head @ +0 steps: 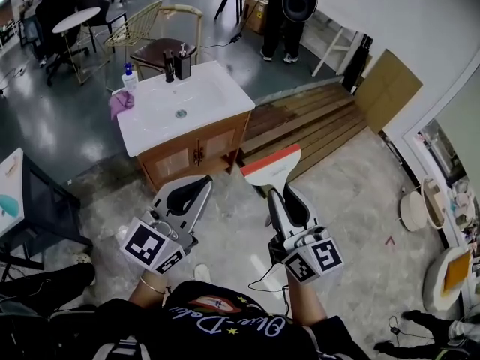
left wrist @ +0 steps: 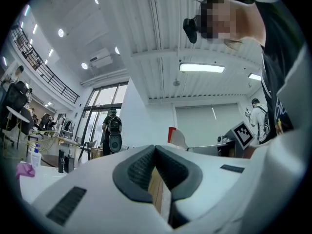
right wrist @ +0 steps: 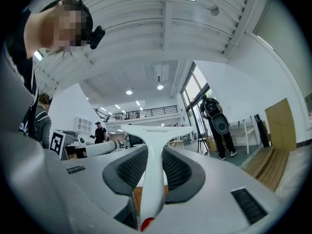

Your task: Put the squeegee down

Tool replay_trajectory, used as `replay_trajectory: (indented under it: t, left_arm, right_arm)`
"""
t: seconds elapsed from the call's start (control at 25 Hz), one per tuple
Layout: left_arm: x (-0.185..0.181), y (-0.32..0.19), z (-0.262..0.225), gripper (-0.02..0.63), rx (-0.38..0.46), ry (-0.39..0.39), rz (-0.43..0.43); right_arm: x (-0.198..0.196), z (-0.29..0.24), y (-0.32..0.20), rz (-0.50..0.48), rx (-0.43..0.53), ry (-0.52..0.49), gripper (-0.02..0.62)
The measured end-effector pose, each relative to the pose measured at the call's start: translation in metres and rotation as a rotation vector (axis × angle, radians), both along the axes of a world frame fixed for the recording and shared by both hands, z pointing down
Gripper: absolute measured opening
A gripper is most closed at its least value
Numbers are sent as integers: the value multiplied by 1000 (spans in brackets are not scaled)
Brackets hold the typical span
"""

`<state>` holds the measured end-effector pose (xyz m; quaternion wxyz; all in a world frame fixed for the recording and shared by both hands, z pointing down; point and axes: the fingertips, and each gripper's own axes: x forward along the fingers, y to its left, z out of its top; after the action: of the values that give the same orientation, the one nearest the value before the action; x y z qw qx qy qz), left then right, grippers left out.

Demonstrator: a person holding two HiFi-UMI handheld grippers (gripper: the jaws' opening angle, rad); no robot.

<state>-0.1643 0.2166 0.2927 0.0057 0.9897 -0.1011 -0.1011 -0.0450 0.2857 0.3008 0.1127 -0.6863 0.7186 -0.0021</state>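
Observation:
A white squeegee (head: 272, 170) with a red blade edge is held up in front of me, its handle clamped in my right gripper (head: 283, 201). In the right gripper view the squeegee (right wrist: 155, 150) runs straight out between the two dark pads, its wide head at the far end. My left gripper (head: 187, 196) hangs to the left of it at the same height, its jaws closed together with nothing between them. In the left gripper view the left gripper (left wrist: 157, 172) shows only a thin slit between its pads, and the squeegee (left wrist: 175, 137) appears beyond.
A wooden vanity with a white sink top (head: 214, 103) stands just ahead, carrying a pink cloth (head: 120, 102), a soap bottle (head: 129, 76) and dark dispensers (head: 175, 64). Wooden planks (head: 315, 122) lie to its right. A person (head: 289, 13) stands behind; chairs and tables (head: 75, 21) are far left.

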Motion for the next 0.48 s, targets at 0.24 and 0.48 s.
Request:
replay_trajectory:
  t: [0.24,0.48]
  left_arm:
    - [11,-16,-1,-5,11,2,16]
    - [13,-43,4,-5,11,-9,1]
  right_arm:
    - [6,1,-18,0,3,-1,101]
    - [12,7,-42,3,0,-8,101]
